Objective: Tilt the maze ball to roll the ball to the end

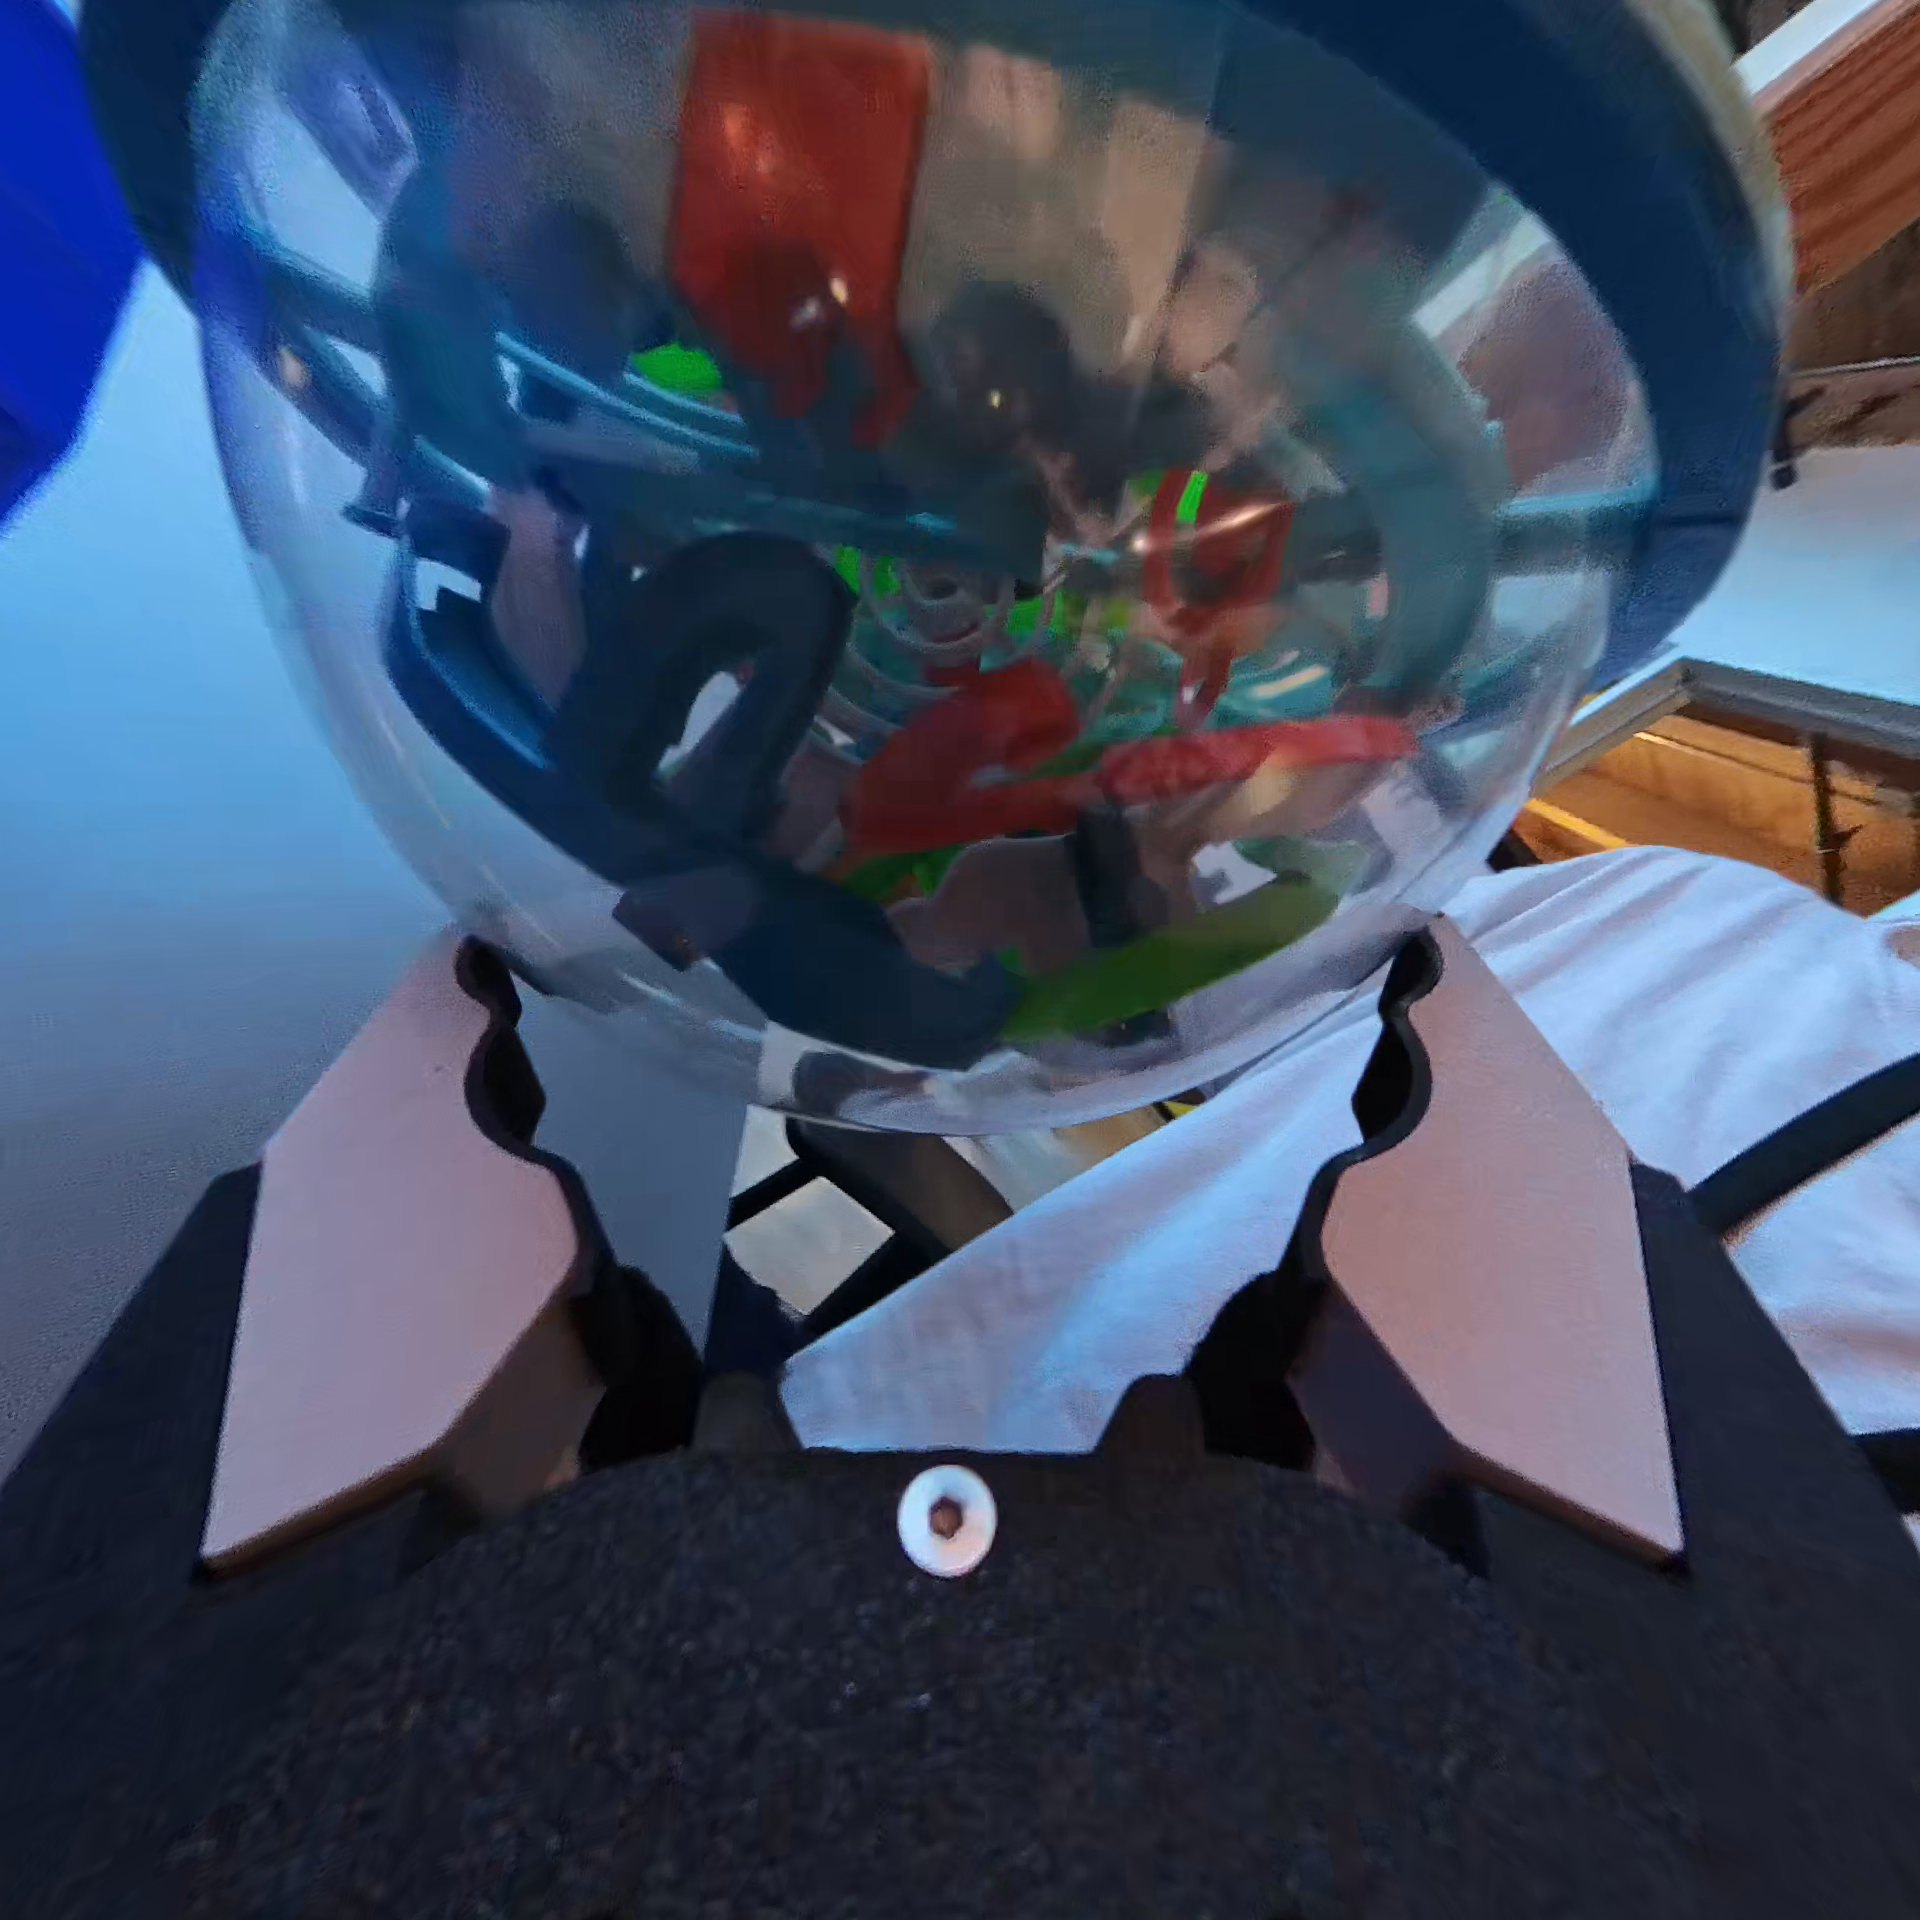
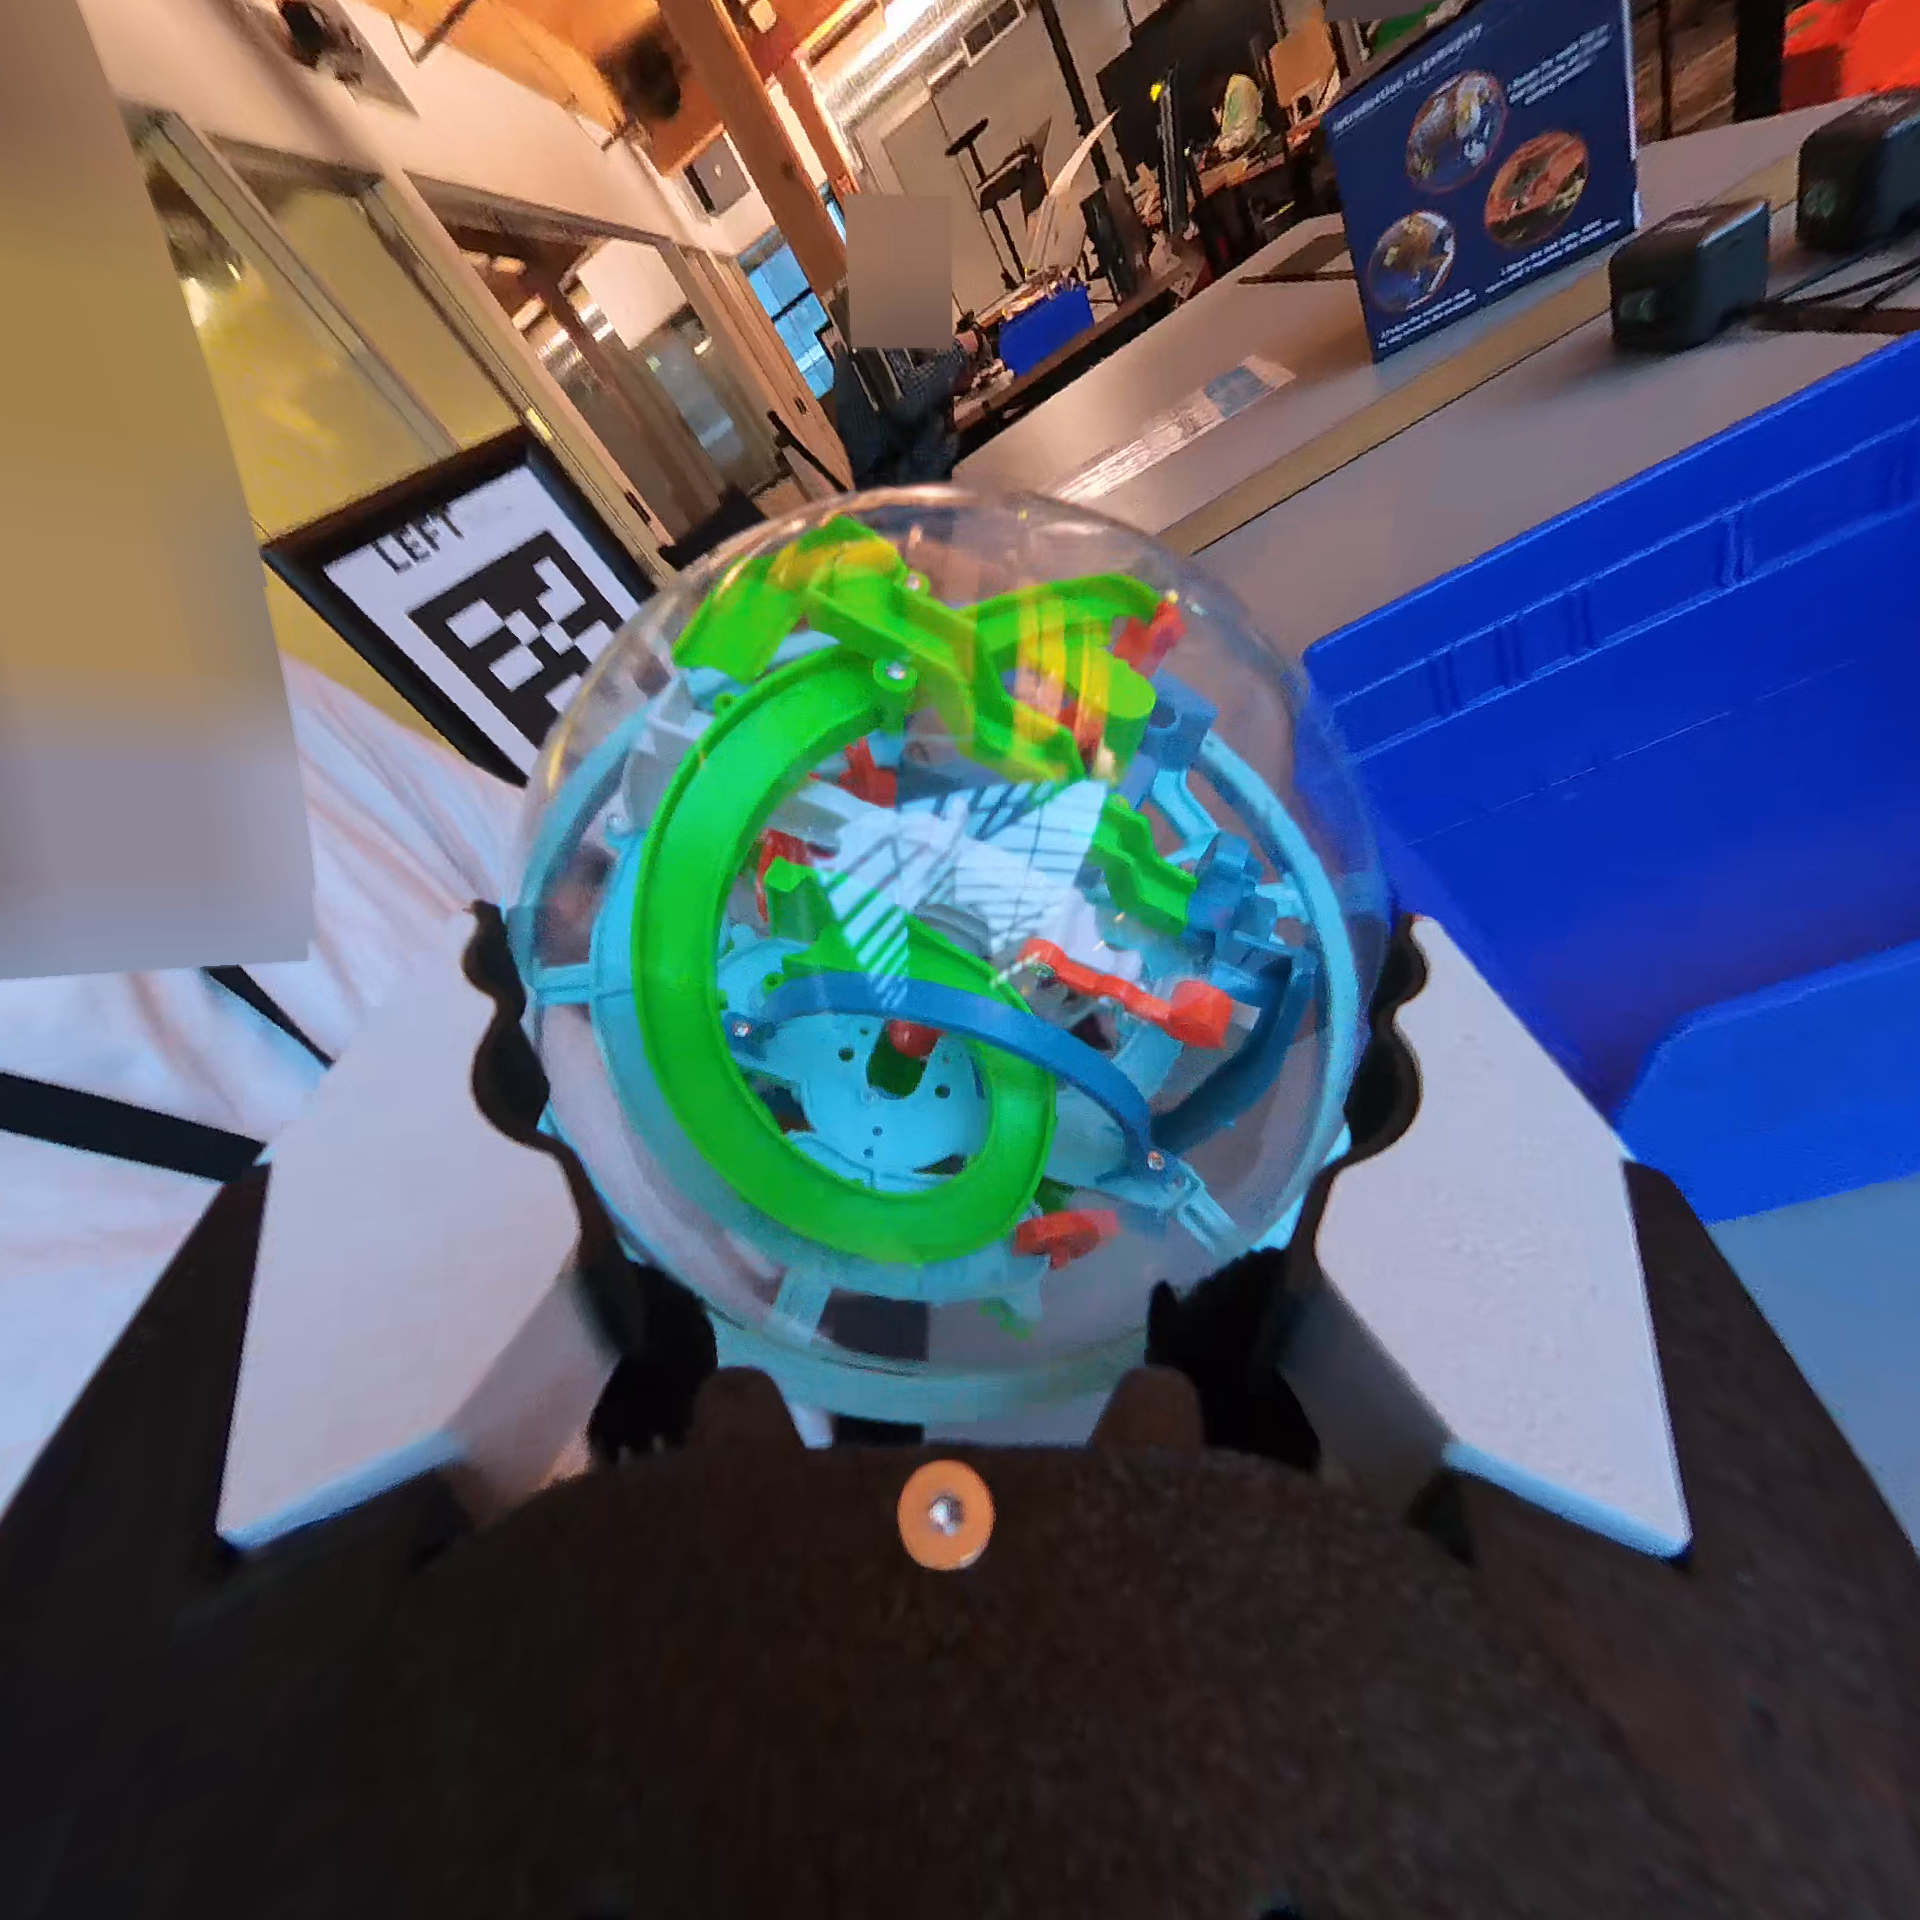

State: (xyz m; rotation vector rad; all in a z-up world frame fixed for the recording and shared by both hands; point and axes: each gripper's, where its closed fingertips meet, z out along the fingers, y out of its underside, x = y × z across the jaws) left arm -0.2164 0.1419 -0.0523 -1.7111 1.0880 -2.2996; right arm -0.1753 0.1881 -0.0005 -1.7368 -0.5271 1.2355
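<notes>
Maze ball (image 2: pixel 940 925): clear sphere, green, blue and red tracks inside; you hold it up between both tongs, off the table (image 2: pixel 1351 457).
Right tongs (image 2: pixel 940 1049): pinching the maze ball, sphere seated deep between the fingers, both scalloped pads on its sides.
Left tongs (image 1: pixel 951 997): spread wide around the sphere's lower curve; fingertips (image 1: pixel 483 966) seem only to graze the shell; you cannot count on real grip there.
Small ball: not visible in either view; its place on the track cannot be told.
Surroundings: blue bin (image 2: pixel 1662 790) just beside the sphere; white cloth (image 1: pixel 1558 1091) below.
Risk, slip: smooth round shell; a hard tilt could spin it out of the pads.
Risk, overshoot: a sudden tilt would likely throw the small ball off its track.
Risk, knock: swinging toward the bin could jar the sphere.
</notes>
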